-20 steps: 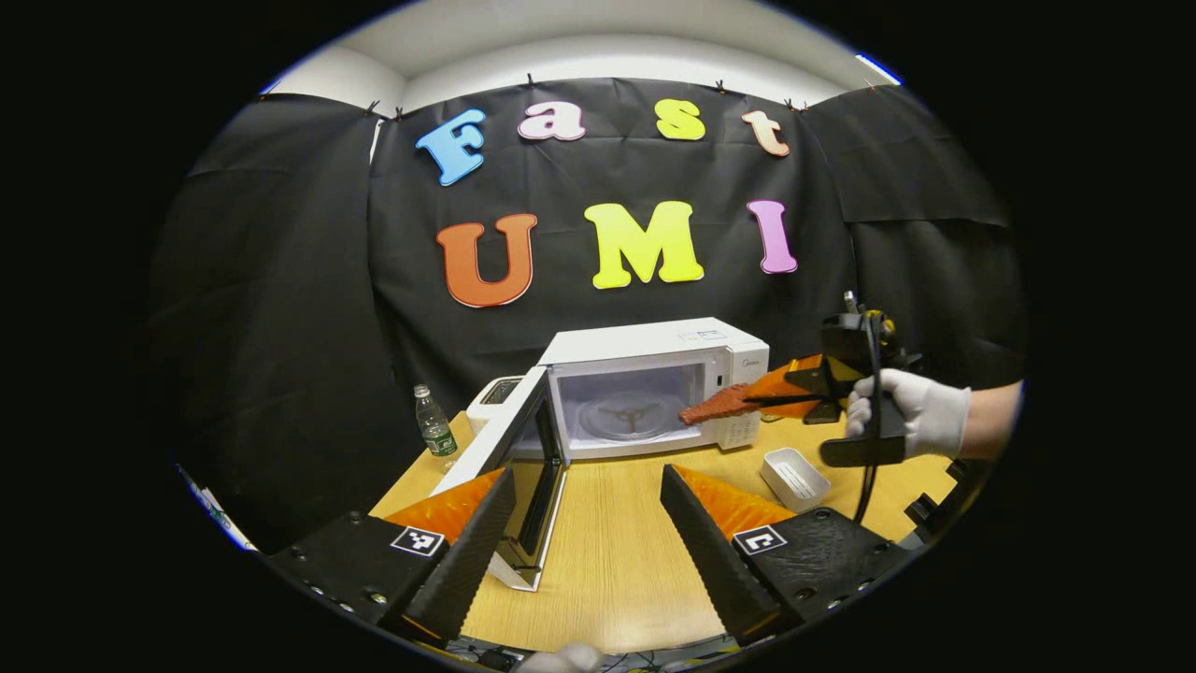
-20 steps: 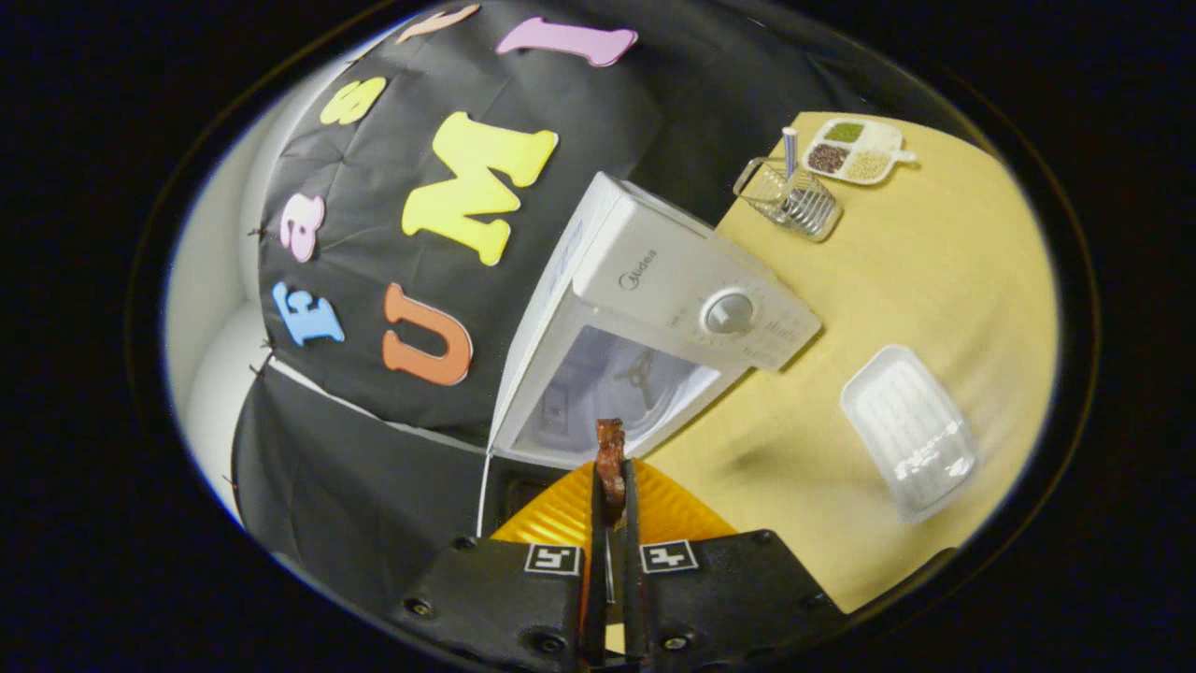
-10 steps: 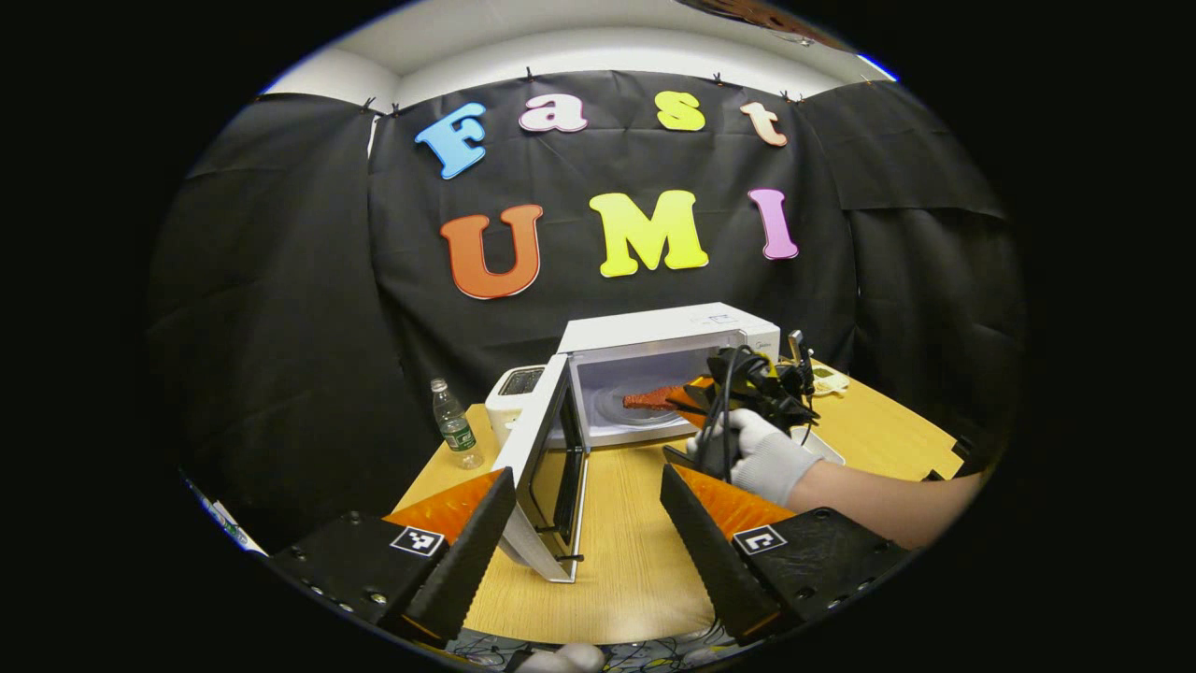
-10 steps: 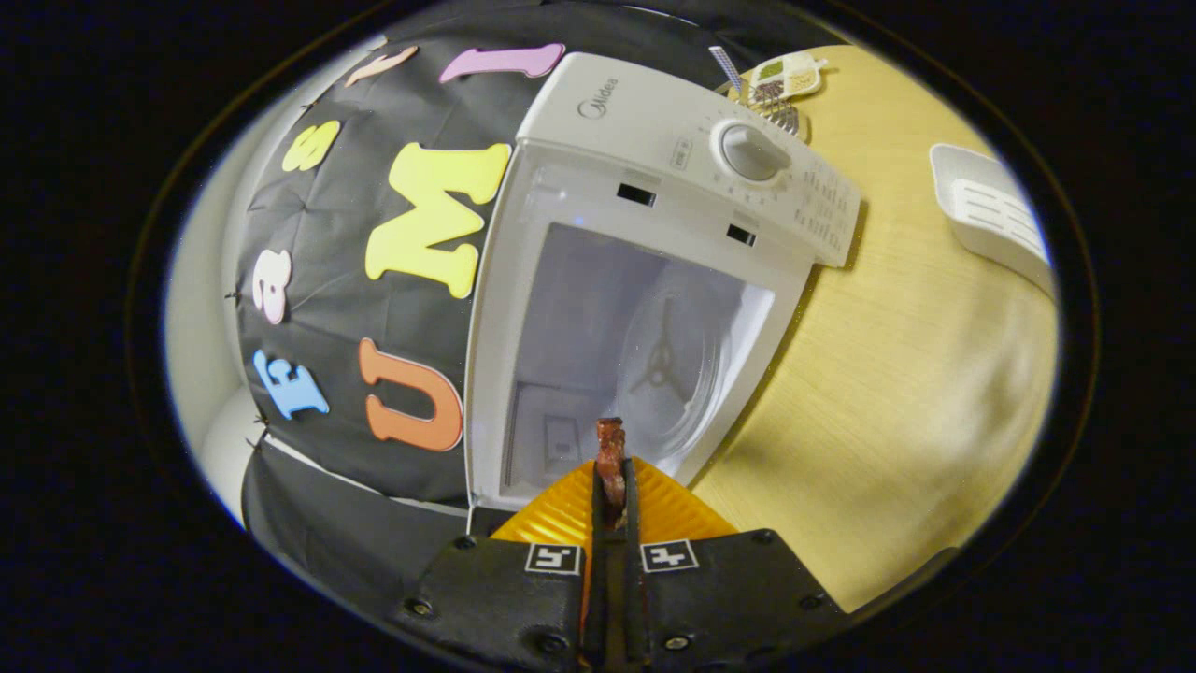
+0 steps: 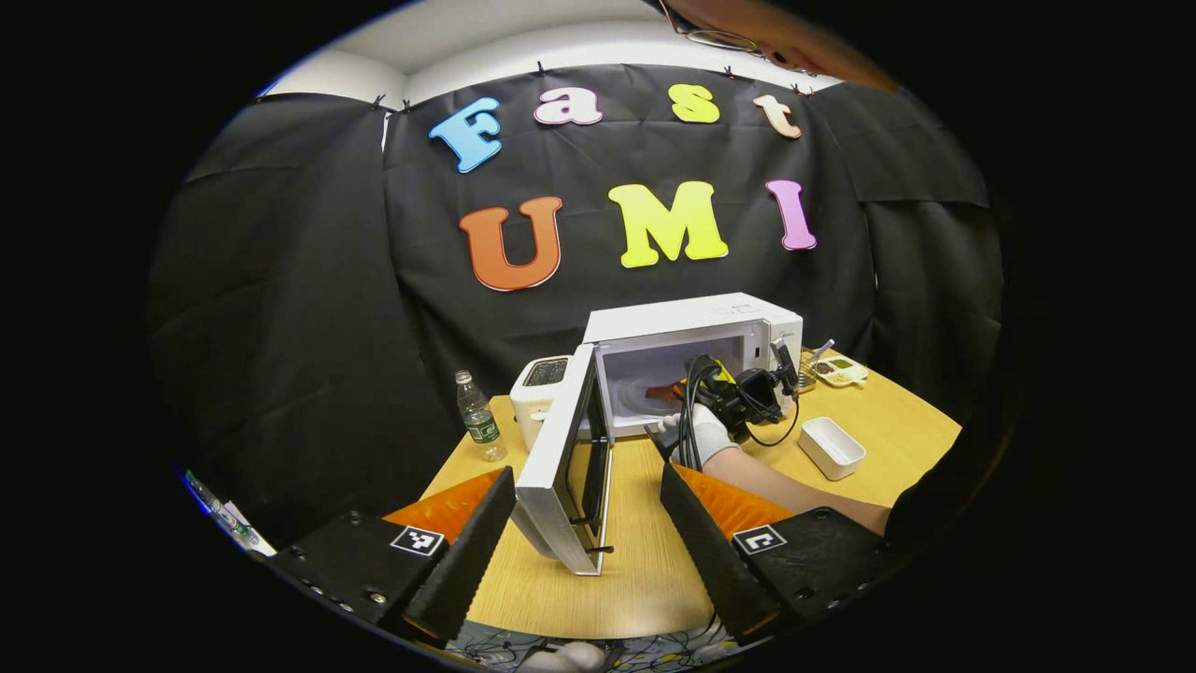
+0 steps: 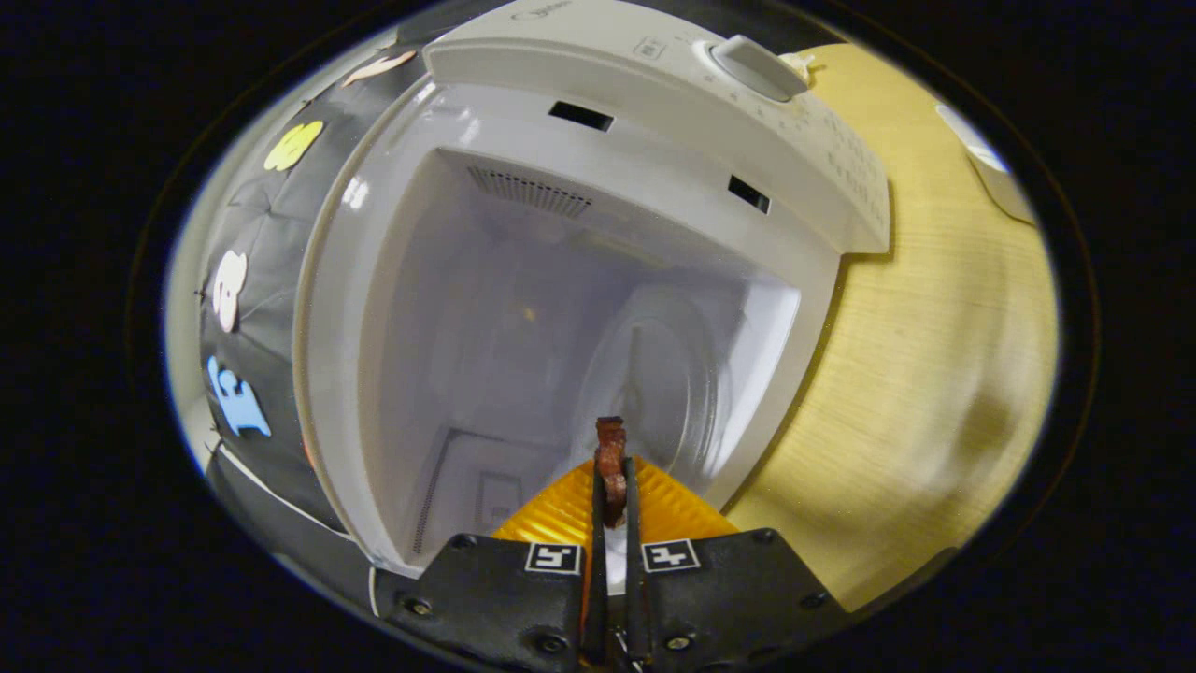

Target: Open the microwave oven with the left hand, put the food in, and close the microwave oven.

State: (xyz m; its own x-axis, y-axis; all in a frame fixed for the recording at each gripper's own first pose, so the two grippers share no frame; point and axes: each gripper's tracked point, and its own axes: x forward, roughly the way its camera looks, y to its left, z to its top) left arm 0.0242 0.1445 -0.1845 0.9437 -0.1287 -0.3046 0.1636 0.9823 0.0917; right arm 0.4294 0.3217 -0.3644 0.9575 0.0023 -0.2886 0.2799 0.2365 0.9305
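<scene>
Pinching a strip of reddish-brown food between nearly closed fingers, the right gripper points into the open mouth of the microwave, with the food's tip sticking out past the fingertips at 12 o'clock. Beyond the tip lies the pale inside of the oven, with the round glass plate at about 1 o'clock (it looks blurred). The control knob sits near the top edge, and bare wooden table spreads out at 3 o'clock.

In the left gripper view, the left gripper holds nothing, its fingers spread wide. Between them, toward 12 o'clock, stands the microwave's door, swung open and edge-on. Farther off, a gloved hand holds the right gripper at the oven's opening, where the food shows just inside. A toaster and a water bottle stand at 11 o'clock, and a white tray lies at 2 o'clock.
</scene>
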